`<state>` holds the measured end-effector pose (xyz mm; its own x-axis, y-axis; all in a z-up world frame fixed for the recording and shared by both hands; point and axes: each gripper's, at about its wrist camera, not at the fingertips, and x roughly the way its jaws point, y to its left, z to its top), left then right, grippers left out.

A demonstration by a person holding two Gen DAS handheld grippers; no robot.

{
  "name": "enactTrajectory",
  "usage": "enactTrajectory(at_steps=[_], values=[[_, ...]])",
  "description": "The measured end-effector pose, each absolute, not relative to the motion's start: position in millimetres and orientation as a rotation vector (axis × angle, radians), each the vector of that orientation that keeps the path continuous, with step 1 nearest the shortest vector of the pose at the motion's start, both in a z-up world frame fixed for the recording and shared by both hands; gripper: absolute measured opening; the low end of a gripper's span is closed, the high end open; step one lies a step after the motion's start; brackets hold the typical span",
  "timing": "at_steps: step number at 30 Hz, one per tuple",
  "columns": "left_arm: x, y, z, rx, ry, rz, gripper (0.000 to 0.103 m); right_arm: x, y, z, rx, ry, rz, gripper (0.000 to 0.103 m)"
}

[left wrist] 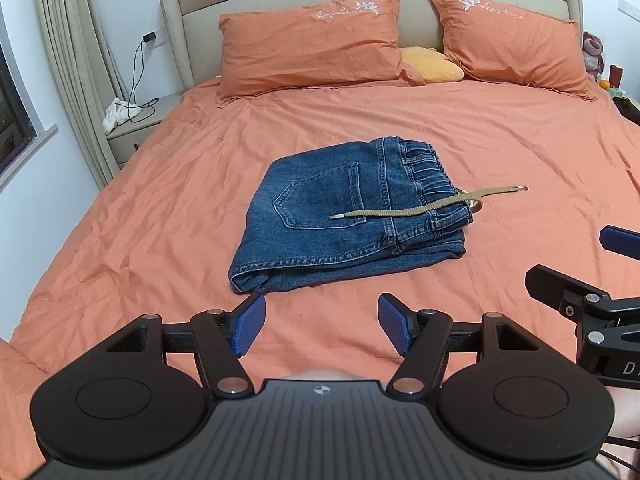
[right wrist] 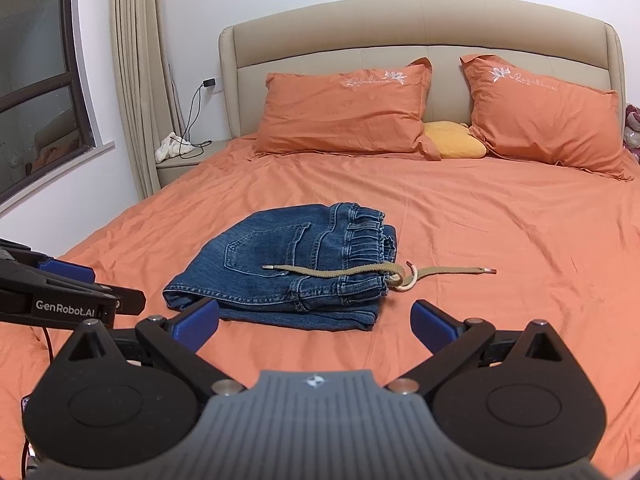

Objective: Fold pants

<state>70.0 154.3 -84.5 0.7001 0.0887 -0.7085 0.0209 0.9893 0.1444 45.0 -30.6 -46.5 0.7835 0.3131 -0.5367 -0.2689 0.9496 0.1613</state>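
- Jeans [left wrist: 344, 216] lie folded in a compact stack mid-bed on the orange sheet [left wrist: 160, 208], a tan drawstring [left wrist: 428, 204] trailing across the waistband; left gripper [left wrist: 322, 328] hovers just short of them, jaws apart and empty
- Right gripper [right wrist: 316, 320] likewise near the stack, jaws wide apart, holding nothing; pillows [right wrist: 344, 108] by the headboard

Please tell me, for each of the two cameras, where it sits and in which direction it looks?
Left wrist: sits on the left gripper, above the foot of the bed, facing the headboard; folded jeans lie ahead; right gripper shows at the right edge.
Right wrist: sits on the right gripper, facing the same way; left gripper shows at the left edge.
Shared: jeans, tan drawstring, orange pillows.
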Motion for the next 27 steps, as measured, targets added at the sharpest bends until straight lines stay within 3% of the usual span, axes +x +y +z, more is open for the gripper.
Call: enactTrajectory(at_steps=[27], values=[[68.3,150.4,-82.2,0.155,0.794,0.040,0.076,40.7,-35.4,-48.9,0.078,0.597,0.328,0.098]])
